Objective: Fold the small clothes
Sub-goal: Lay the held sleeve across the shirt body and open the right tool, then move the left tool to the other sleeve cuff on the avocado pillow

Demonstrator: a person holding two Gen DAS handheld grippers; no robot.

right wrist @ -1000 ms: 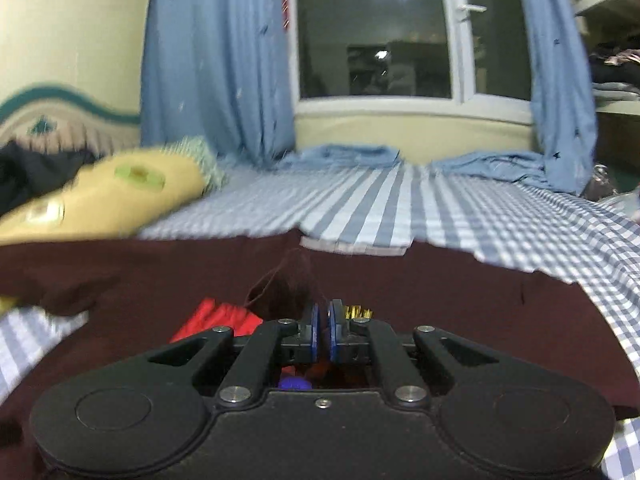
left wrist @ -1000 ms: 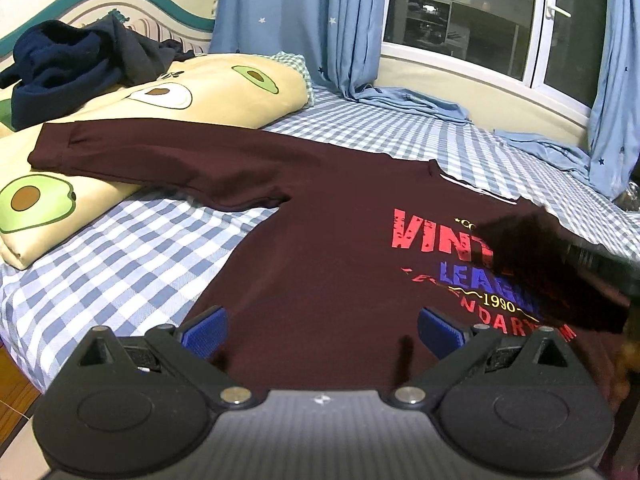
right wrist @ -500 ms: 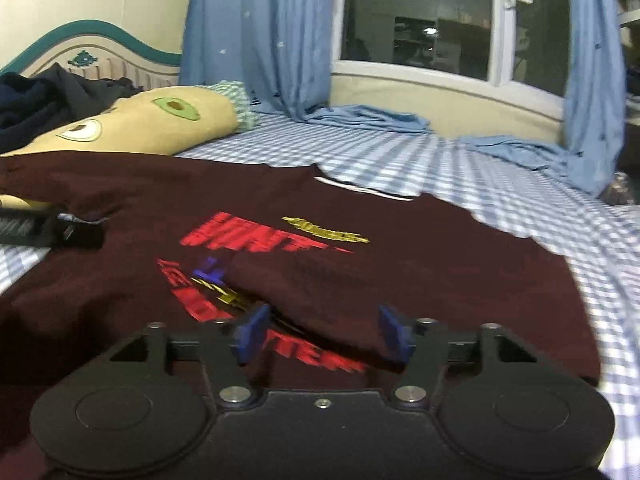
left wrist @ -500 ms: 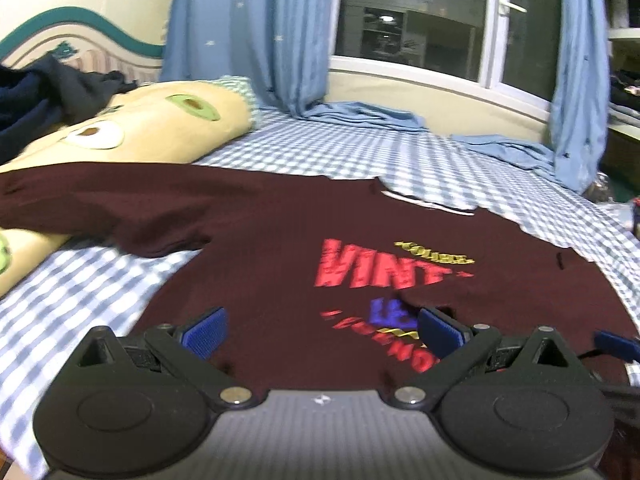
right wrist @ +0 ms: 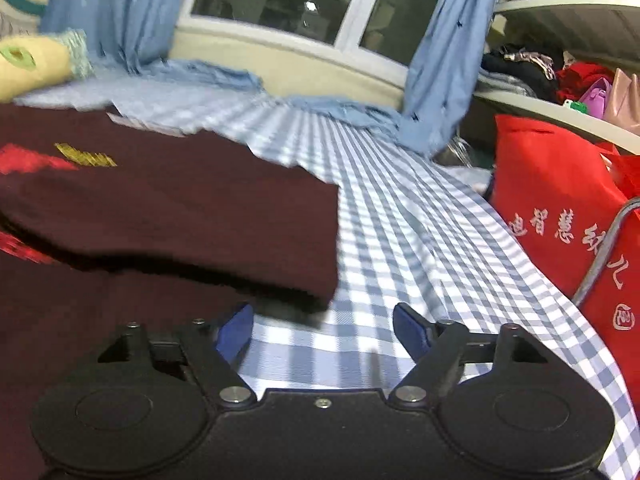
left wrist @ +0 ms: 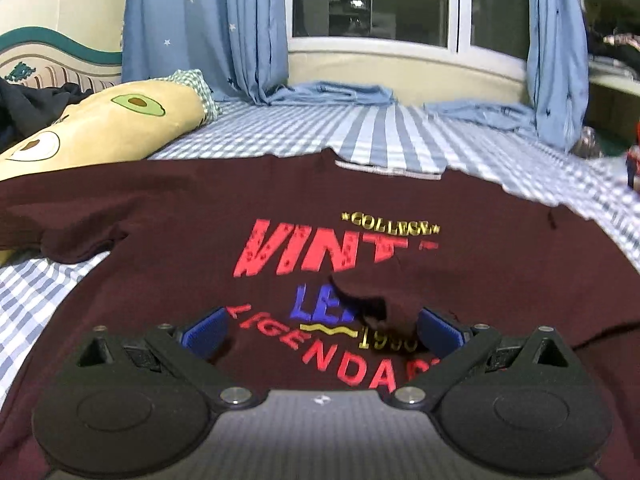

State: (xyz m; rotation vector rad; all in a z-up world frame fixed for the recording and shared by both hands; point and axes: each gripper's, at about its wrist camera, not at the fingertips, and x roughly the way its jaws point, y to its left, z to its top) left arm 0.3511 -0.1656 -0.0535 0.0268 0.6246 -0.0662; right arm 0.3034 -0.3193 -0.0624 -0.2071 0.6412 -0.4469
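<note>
Both grippers spread | left gripper point(left wrist: 320, 330) over shirt point(left wrist: 200, 216) | right gripper point(right wrist: 322, 330) beside it

Bed: I'm over a blue-and-white checked sheet point(left wrist: 384, 136) running back to the window wall.
Window: dark glass in a white frame point(left wrist: 458, 4), a lamp glinting in it; cream sill wall below.
Curtains: blue, star-dotted, one each side point(left wrist: 208, 20), hems pooling on the bed.
Headboard: cream with a teal wavy edge point(left wrist: 60, 40), far left.
Pillow: yellow with avocado prints point(left wrist: 120, 128), dark clothes heaped behind it.
Right side: a red bag with white lettering point(right wrist: 560, 184) just beside the bed, white shelves point(right wrist: 560, 4) above holding piled clothes.
</note>
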